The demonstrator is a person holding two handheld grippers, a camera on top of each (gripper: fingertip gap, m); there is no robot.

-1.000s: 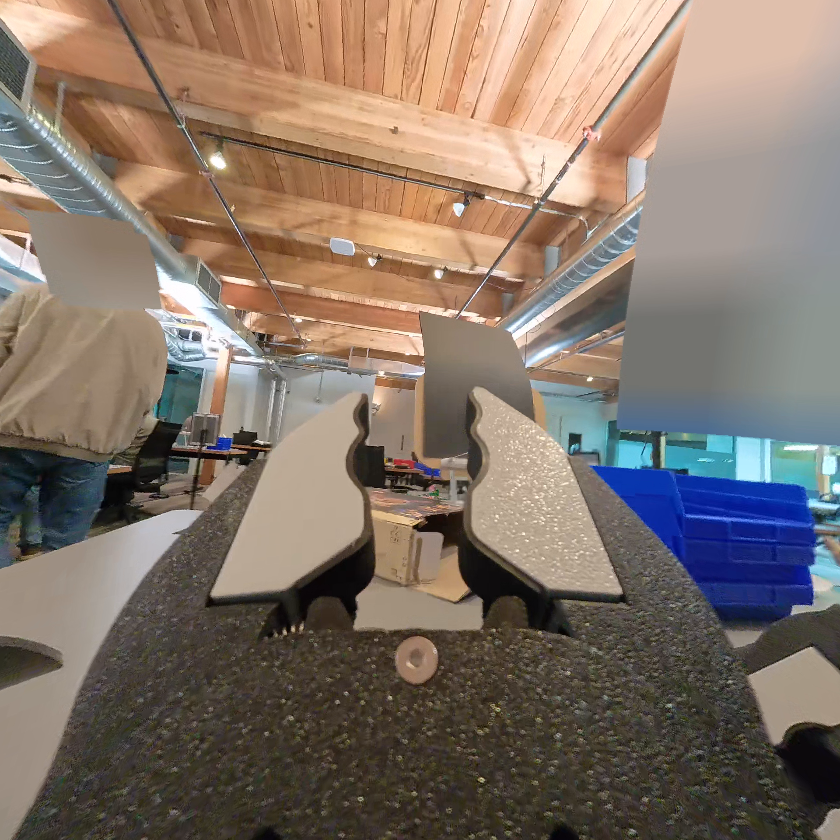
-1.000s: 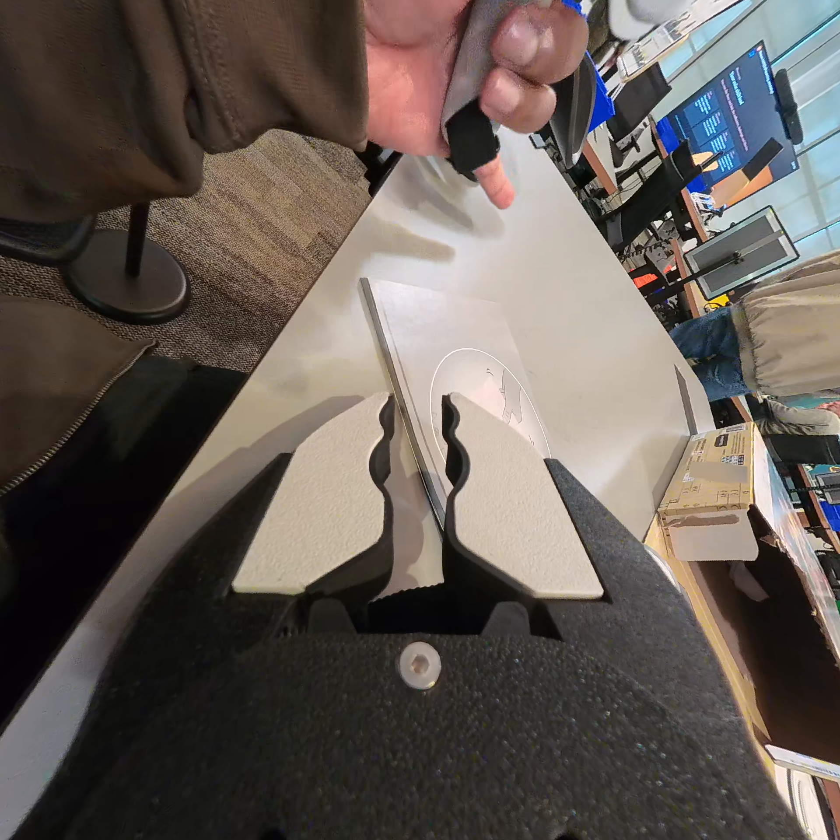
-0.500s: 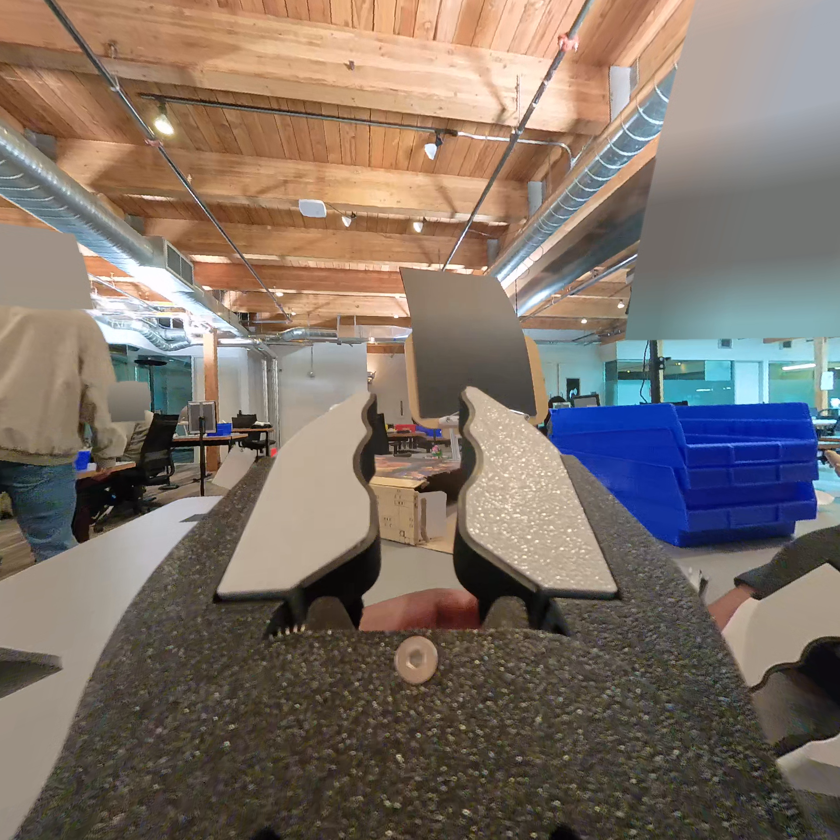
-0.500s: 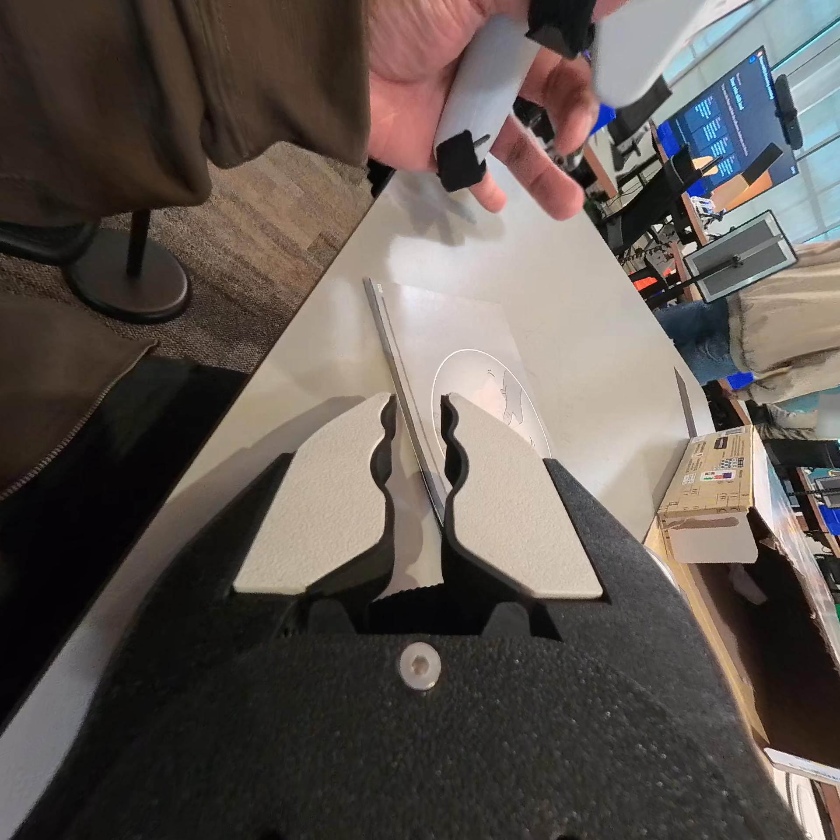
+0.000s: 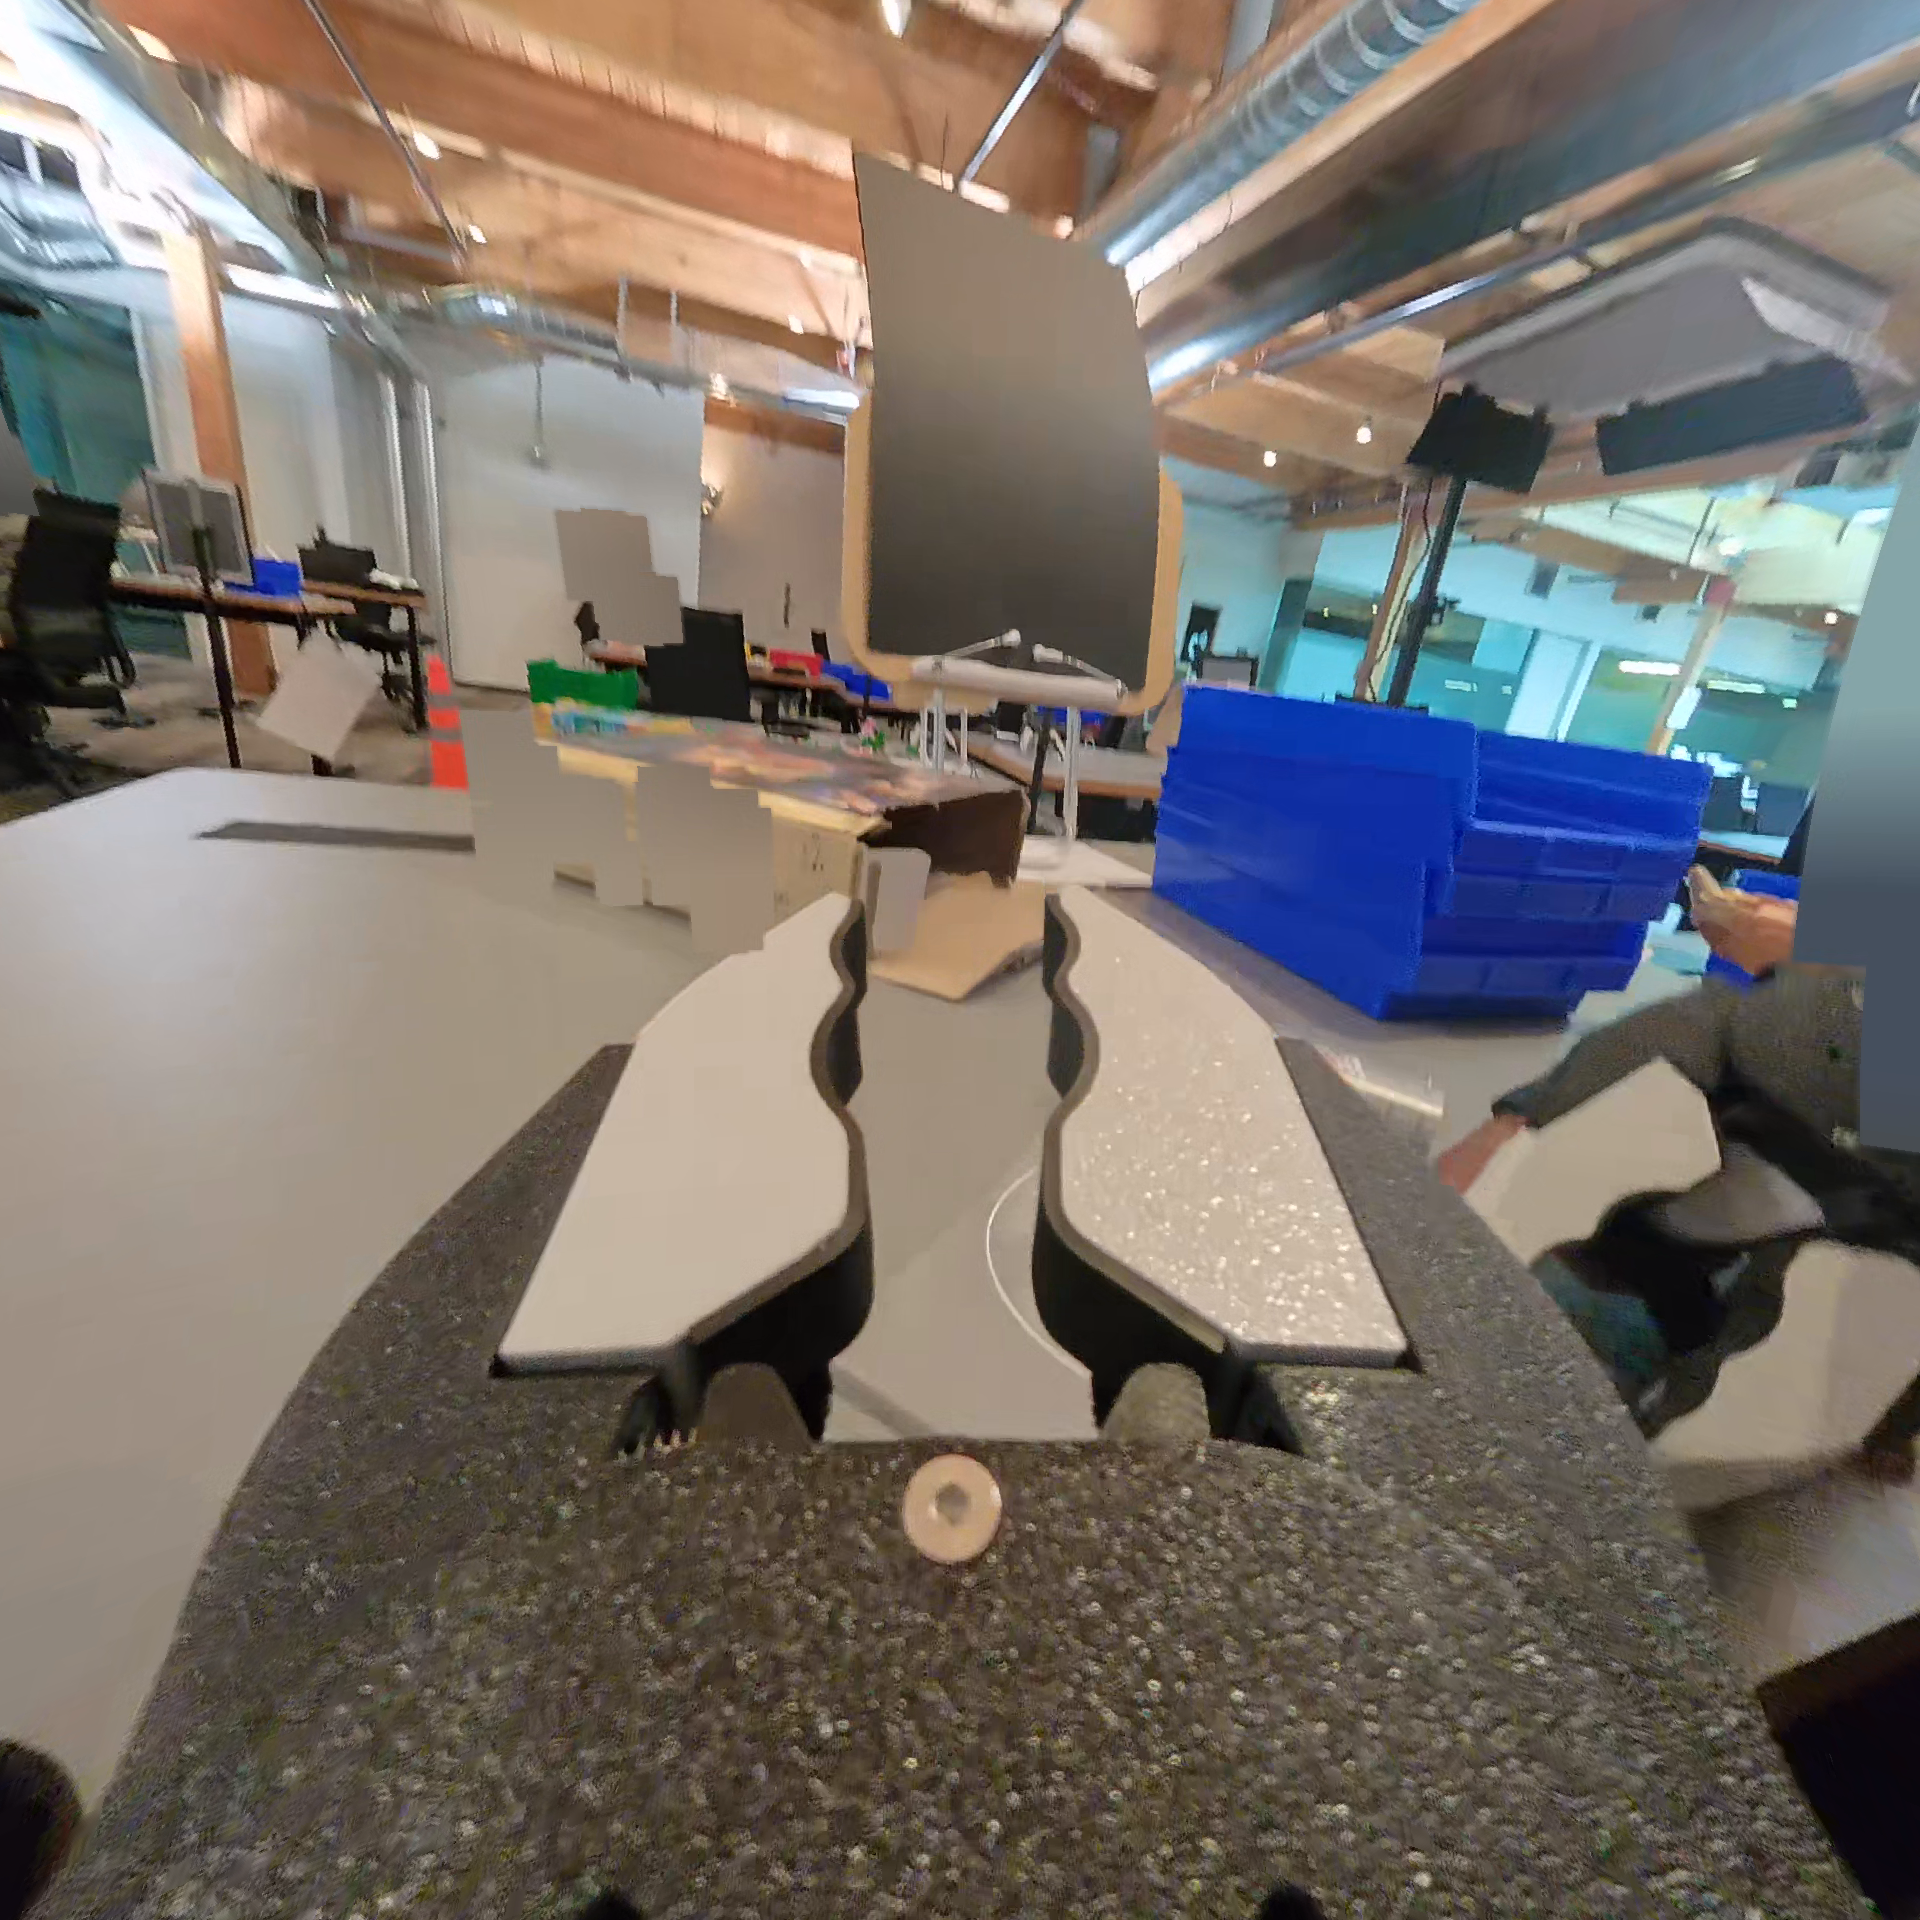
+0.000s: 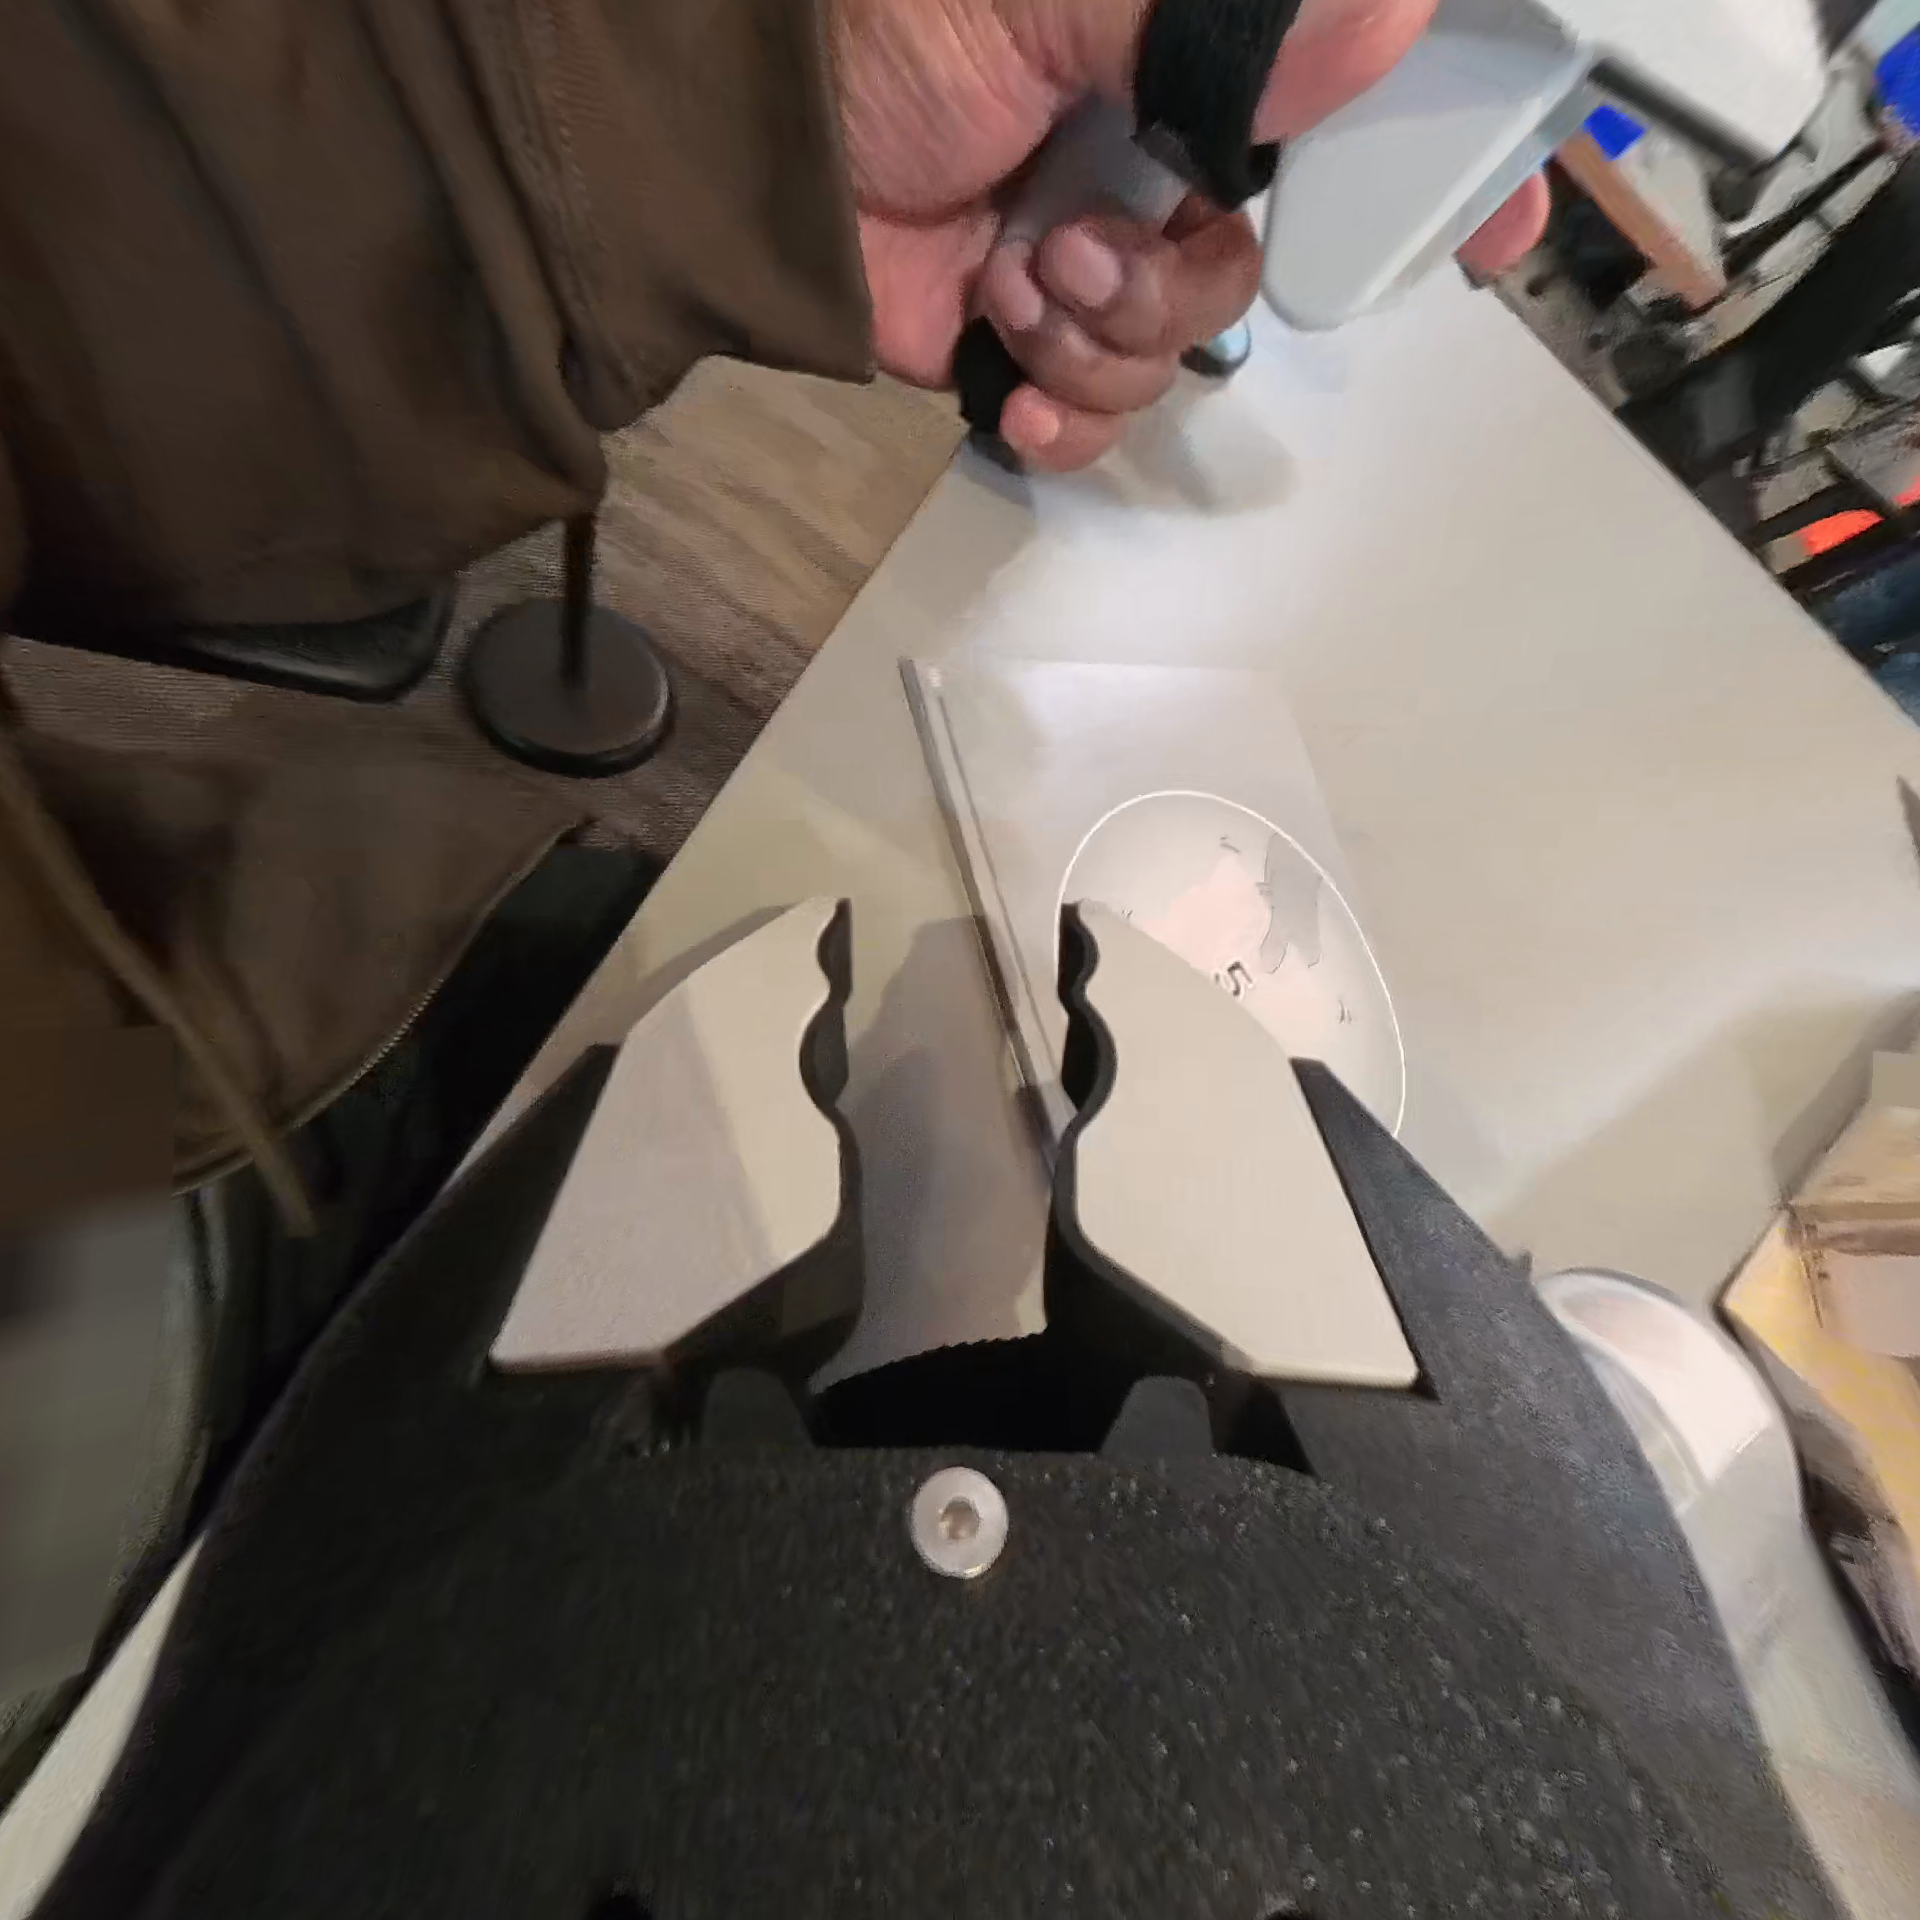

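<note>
A thin grey mat printed with a white circle lay flat on the pale table, near its front edge. The right gripper hung just above the mat's edge, jaws apart and empty. The left gripper, likewise parted and empty, pointed across the table toward a torn cardboard box and stacked blue bins. A hand in a brown sleeve gripped a grey handle beyond the mat.

Small dark marks inside the pale ring on the clear flat plate lying on the worktop, printing on the colourful sheet atop the cardboard box, both blurred, no text legible in either view
</note>
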